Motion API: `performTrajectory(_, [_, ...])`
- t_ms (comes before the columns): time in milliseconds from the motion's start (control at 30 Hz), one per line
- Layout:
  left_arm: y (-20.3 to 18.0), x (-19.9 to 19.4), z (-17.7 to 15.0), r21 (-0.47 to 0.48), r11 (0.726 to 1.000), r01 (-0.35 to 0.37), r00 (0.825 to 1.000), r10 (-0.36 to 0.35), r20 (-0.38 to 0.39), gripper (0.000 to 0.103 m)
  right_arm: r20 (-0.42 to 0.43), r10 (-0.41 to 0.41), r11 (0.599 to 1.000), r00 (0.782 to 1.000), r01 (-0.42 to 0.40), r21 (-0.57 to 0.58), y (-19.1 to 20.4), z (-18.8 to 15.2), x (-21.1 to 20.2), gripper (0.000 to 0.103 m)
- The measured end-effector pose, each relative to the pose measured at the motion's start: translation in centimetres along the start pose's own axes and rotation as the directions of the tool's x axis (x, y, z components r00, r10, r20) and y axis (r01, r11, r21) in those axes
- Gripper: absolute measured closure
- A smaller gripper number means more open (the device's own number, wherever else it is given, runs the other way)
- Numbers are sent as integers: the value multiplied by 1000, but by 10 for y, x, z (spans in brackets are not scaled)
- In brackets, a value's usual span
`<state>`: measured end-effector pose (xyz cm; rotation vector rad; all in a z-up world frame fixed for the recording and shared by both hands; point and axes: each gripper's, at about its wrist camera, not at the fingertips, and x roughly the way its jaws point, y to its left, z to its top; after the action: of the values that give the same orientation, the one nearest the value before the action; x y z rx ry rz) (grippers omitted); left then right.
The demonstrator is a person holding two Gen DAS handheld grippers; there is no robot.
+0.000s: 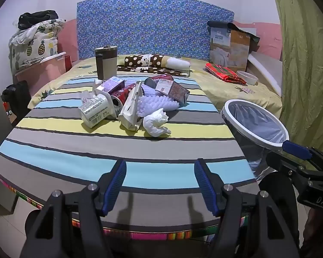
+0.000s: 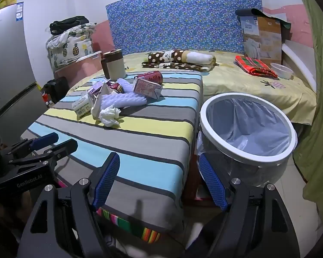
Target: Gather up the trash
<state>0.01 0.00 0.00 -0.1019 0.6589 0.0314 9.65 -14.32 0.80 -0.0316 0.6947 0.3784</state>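
Left wrist view, your holdings: left tool [image 1: 160,185], blue pads spread wide, nothing between them, poised over the near edge of the striped cloth-covered tabletop [image 1: 118,148]. Ahead of it, one heap of trash: crumpled white tissue [image 1: 156,123], white printed carton [image 1: 94,109], red drink can [image 1: 120,97], lilac foam netting [image 1: 155,104]. Right tool [image 2: 159,180], likewise spread and empty. Just ahead to its right, white-rimmed round bin with clear liner [image 2: 247,126], beside the tabletop.

trash bin [image 1: 256,126] partly cut off behind right gripper [image 1: 299,152]; carton print unreadable.
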Motion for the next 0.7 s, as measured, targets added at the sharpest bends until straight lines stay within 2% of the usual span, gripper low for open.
performTrajectory(700, [-3,-4,-1,3,1000,6,1000,-6,11,36,-5,-3,1000,1000,3,4,0,1,0,26])
